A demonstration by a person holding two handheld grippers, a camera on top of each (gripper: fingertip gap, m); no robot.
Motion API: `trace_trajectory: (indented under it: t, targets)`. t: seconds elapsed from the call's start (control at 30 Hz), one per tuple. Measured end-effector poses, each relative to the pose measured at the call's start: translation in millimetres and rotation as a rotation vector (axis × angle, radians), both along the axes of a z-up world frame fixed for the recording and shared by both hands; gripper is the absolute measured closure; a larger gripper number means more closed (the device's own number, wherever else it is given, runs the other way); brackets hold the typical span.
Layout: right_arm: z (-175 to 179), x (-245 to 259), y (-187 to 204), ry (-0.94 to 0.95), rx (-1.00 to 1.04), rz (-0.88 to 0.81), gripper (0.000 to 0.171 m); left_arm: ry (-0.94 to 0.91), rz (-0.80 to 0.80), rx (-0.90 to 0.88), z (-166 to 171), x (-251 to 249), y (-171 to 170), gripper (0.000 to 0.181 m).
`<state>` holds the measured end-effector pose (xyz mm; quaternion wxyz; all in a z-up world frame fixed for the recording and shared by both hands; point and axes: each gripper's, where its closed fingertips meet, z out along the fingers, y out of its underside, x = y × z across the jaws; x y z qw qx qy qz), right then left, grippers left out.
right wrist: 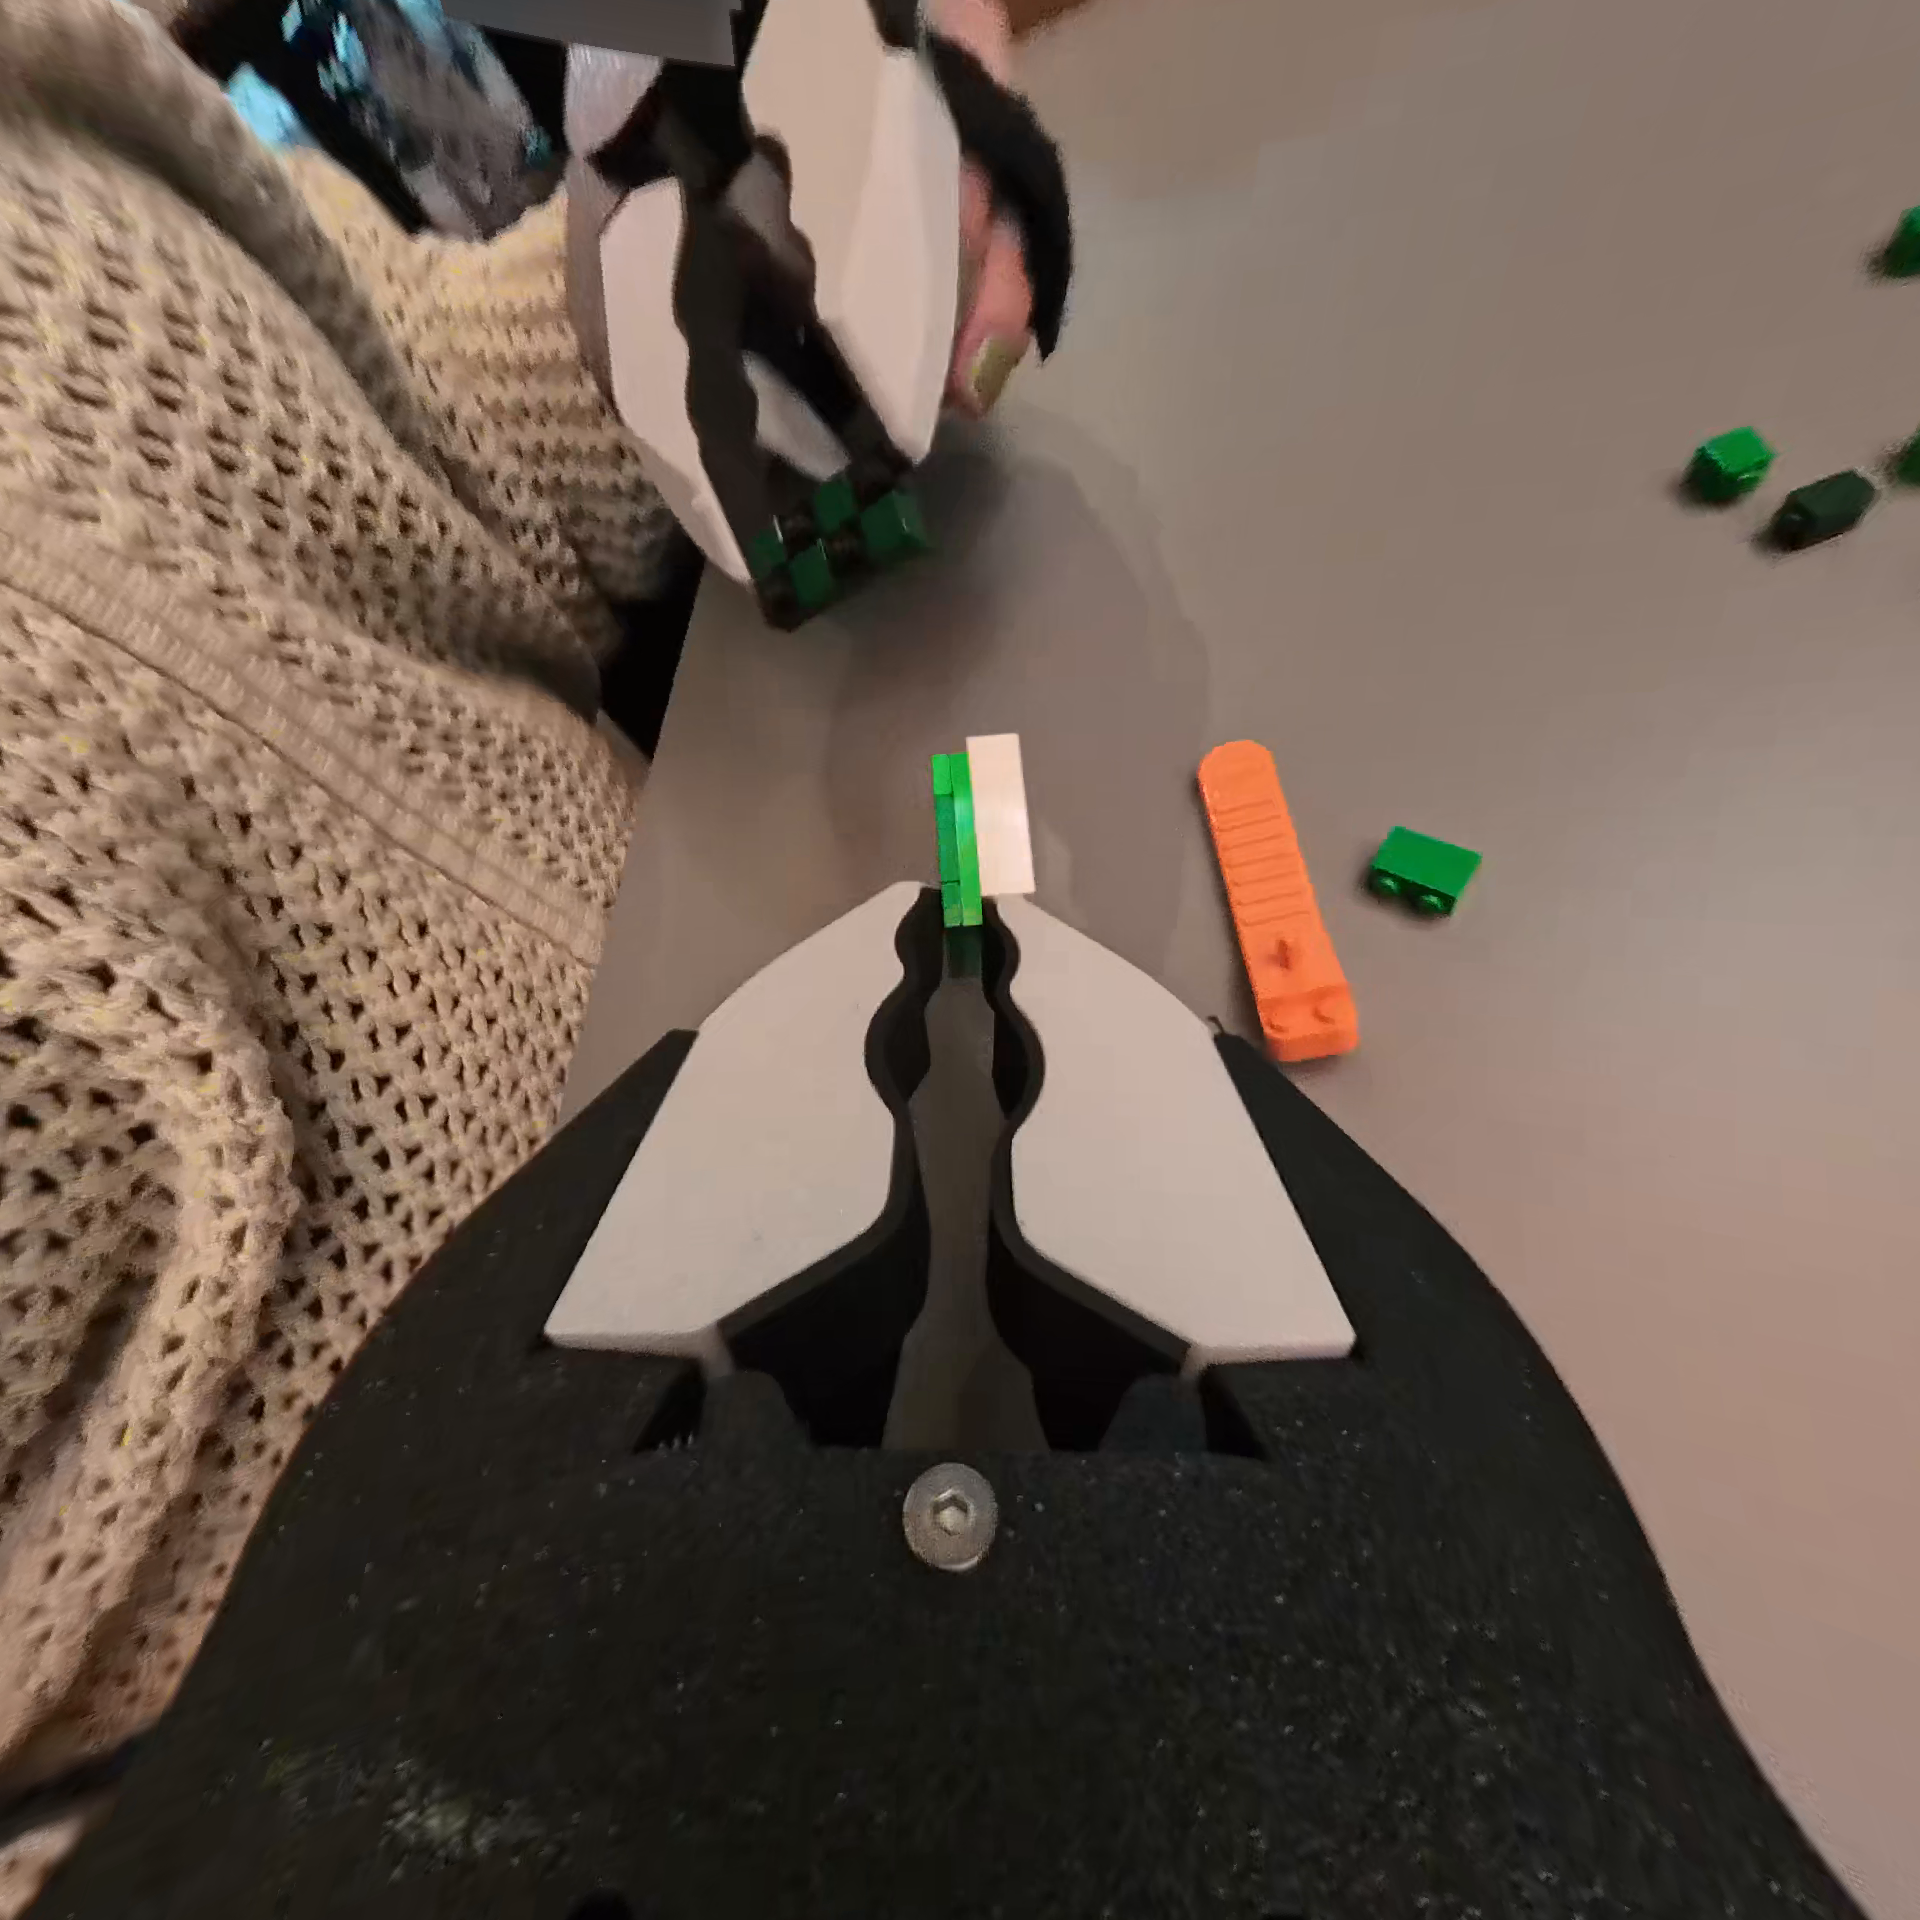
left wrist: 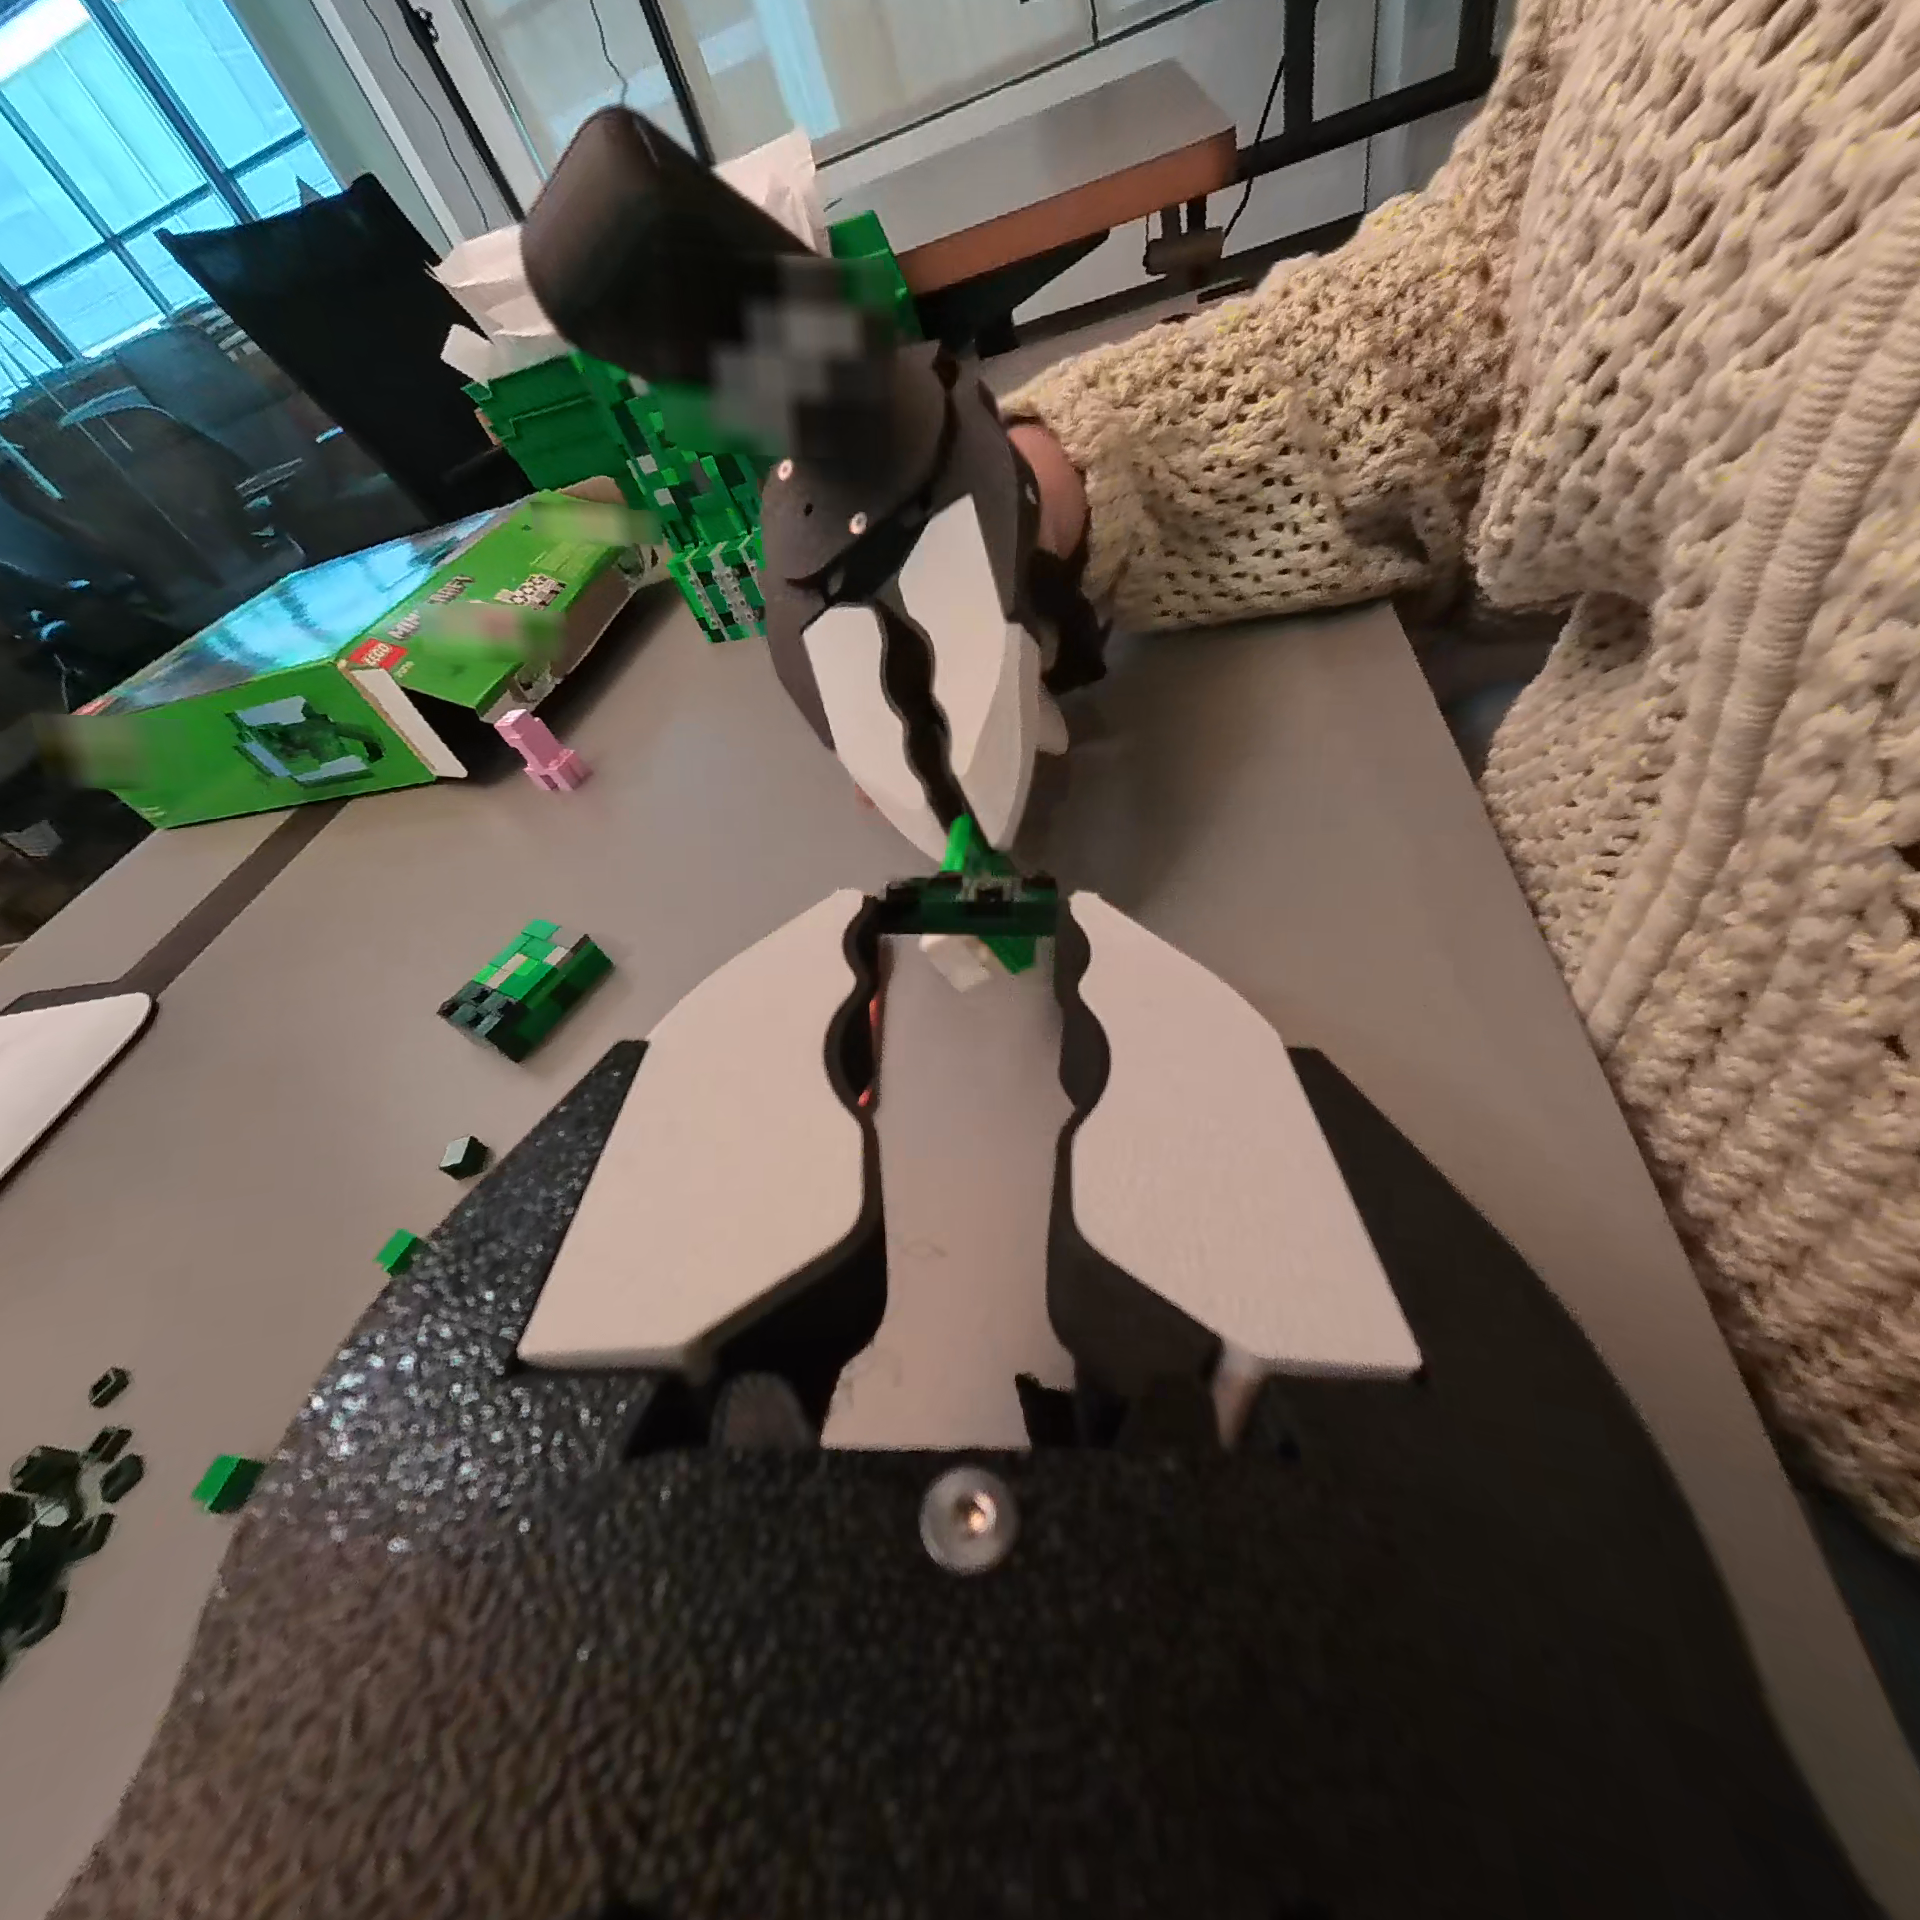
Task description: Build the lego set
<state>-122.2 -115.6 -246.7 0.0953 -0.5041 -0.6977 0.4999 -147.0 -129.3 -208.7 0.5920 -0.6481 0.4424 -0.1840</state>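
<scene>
My left gripper (left wrist: 966,916) is shut on a small green-and-black plate assembly (left wrist: 968,894) held across its fingertips above the grey table (left wrist: 727,831). My right gripper (left wrist: 961,826) comes down from above, shut on a thin green-and-white plate stack (left wrist: 1013,948) that reaches just behind the left's assembly. In the right wrist view, the right gripper (right wrist: 961,914) holds the green-and-white stack (right wrist: 982,821) on edge. The left gripper (right wrist: 821,566) is farther off with the chequered green-and-black assembly (right wrist: 842,545). I cannot tell whether the two pieces touch.
A green set box (left wrist: 312,717), a pink figure (left wrist: 545,753) and a tall green built model (left wrist: 707,499) stand at the back. A green-black panel (left wrist: 530,987) and loose dark bricks (left wrist: 42,1527) lie left. An orange separator tool (right wrist: 1273,904) and a green brick (right wrist: 1423,873) lie right. A knit sleeve (left wrist: 1299,436) lies on the table at its edge. My right tips are roughly 8 centimeters from the green brick (right wrist: 1423,873).
</scene>
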Motion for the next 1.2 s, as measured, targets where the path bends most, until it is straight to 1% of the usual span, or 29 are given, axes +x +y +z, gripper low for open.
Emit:
trace_trajectory:
  t: [0.07, 0.13, 0.23, 0.3, 0.4, 0.5, 0.57, 0.73, 0.9, 0.93, 1.0, 1.1, 1.13, 1.2]
  targets:
    - [5.8, 0.8, 4.3, 0.054, 0.009, -0.056, 0.165, 0.001, -0.002, 0.003, -0.5, -0.1, 0.5, 0.148]
    - [10.0, 1.4, 8.5, 0.129, 0.078, -0.104, 0.165, -0.011, -0.007, 0.004, -0.1, 1.1, 1.0, 0.149]
    - [16.4, 0.8, 15.1, 0.313, 0.305, -0.158, 0.165, -0.007, -0.012, 0.008, -1.4, 3.0, 2.7, 0.148]
    - [11.8, 3.4, 16.5, 0.378, 0.517, -0.140, 0.165, 0.006, -0.013, 0.002, -4.5, 3.5, 4.4, 0.148]
    - [-4.2, 7.9, 14.9, 0.395, 0.801, -0.049, 0.164, 0.014, -0.019, 0.000, -6.6, 5.5, 6.2, 0.148]
    - [-11.0, 8.6, 15.0, 0.419, 0.965, -0.001, 0.164, 0.018, -0.020, -0.003, -7.5, 7.5, 7.6, 0.148]
    - [-6.9, 6.9, 15.9, 0.454, 0.995, -0.016, 0.164, 0.019, -0.012, -0.013, -8.9, 7.6, 8.9, 0.148]
    - [-2.6, 7.0, 17.3, 0.465, 0.954, -0.037, 0.164, 0.047, 0.012, 0.004, -10.1, 6.2, 11.0, 0.148]
    - [-4.3, 8.2, 19.1, 0.440, 0.929, -0.042, 0.164, 0.055, 0.022, 0.011, -9.4, 5.6, 12.2, 0.148]
    - [-3.9, 8.7, 17.5, 0.434, 0.898, -0.043, 0.164, 0.053, 0.025, 0.013, -9.1, 5.2, 12.5, 0.148]
    - [-1.0, 9.5, 13.5, 0.405, 0.785, -0.056, 0.164, 0.050, 0.029, 0.020, -8.0, 4.8, 12.8, 0.148]
    - [14.6, 9.6, 10.3, 0.411, 0.575, -0.104, 0.165, 0.036, 0.019, 0.022, -5.7, 6.8, 11.0, 0.148]
    - [17.1, 11.1, 8.4, 0.388, 0.493, -0.099, 0.165, 0.032, 0.013, 0.019, -5.7, 7.7, 10.1, 0.148]
    - [15.0, 16.0, 1.7, 0.283, 0.301, -0.056, 0.165, 0.030, -0.011, 0.010, -7.5, 10.9, 7.5, 0.148]
